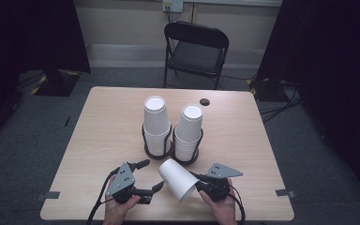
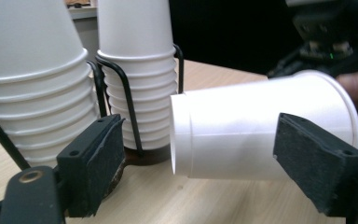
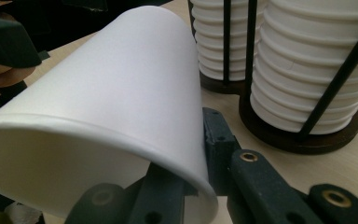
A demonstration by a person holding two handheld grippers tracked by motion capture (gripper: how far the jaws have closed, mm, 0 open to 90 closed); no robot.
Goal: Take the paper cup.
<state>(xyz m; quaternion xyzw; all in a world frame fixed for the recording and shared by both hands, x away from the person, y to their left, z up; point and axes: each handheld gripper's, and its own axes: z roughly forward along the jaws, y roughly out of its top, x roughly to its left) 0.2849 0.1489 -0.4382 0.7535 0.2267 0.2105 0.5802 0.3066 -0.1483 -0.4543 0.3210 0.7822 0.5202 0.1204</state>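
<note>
Two stacks of white paper cups stand upside down in black wire holders at mid-table, the left stack [image 1: 156, 124] beside the right stack [image 1: 189, 131]. A single white cup [image 1: 178, 179] is held tilted on its side in front of them, base toward the left. My right gripper [image 1: 199, 182] is shut on its rim [image 3: 198, 154], one jaw inside and one outside. My left gripper [image 1: 153, 174] stands open just left of the cup. In the left gripper view the cup [image 2: 261, 130] lies across the gap between the wide-apart pads [image 2: 93, 163], untouched.
The wooden table [image 1: 108, 122] has a dark round hole [image 1: 204, 101] behind the stacks and tape marks [image 1: 48, 194] at its front corners. A black folding chair [image 1: 197, 49] stands beyond the far edge. Dark curtains flank the room.
</note>
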